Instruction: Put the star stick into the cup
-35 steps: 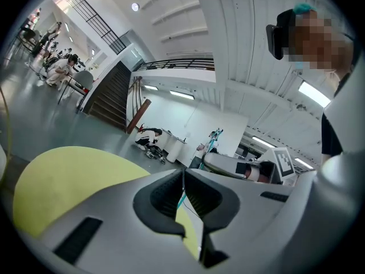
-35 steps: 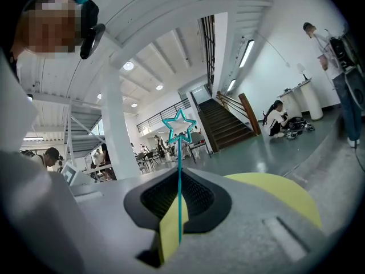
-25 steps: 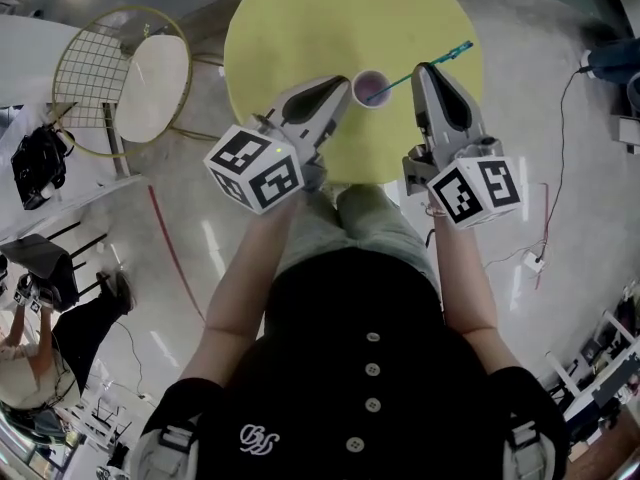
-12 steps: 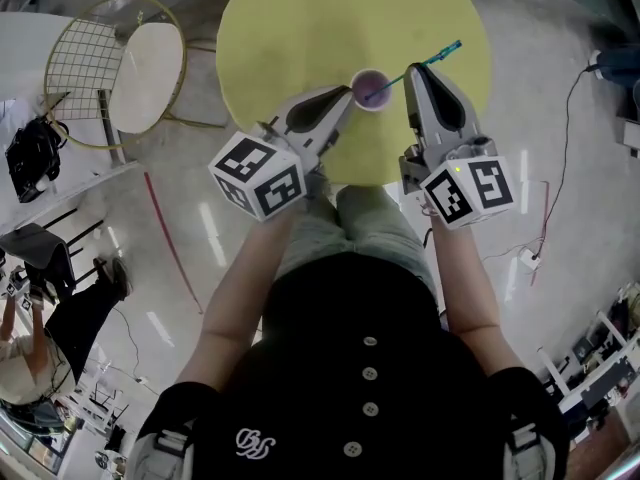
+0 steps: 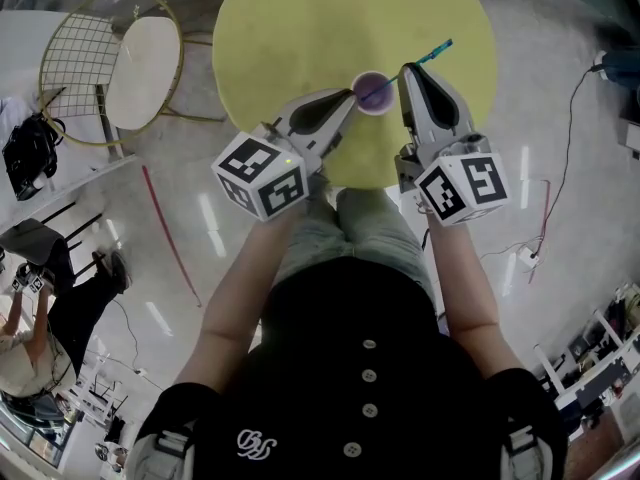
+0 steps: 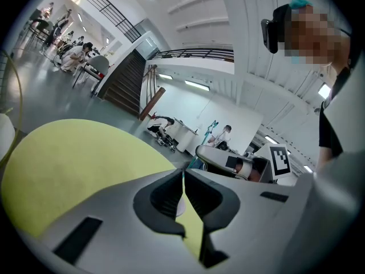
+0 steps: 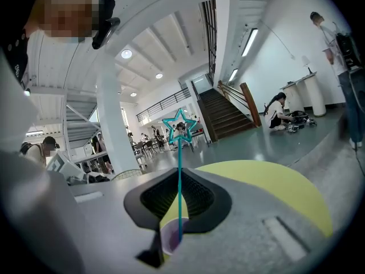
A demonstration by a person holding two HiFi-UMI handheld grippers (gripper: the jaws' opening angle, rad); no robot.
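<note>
A small purple cup point(image 5: 373, 90) stands near the front of the round yellow table point(image 5: 300, 28). The teal star stick point(image 5: 420, 59) slants up to the right, with its lower end inside the cup point(image 7: 171, 238). My right gripper point(image 5: 405, 69) is shut on the stick's shaft just right of the cup. In the right gripper view the star point(image 7: 180, 124) rises above my right gripper point(image 7: 179, 178). From the left, my left gripper point(image 5: 349, 94) meets the cup's rim with its jaws closed. A pale sliver of the cup point(image 6: 178, 206) shows between the jaws of my left gripper point(image 6: 183, 177).
A gold wire chair with a white seat point(image 5: 140, 68) stands left of the table. A cable point(image 5: 560, 138) runs across the floor on the right. The person's legs point(image 5: 350, 228) are at the table's near edge. Other people point(image 5: 30, 338) sit far left.
My right gripper has shifted left, closer to the cup, carrying the stick, and the star end has moved left with it. The left gripper stays at the cup.
</note>
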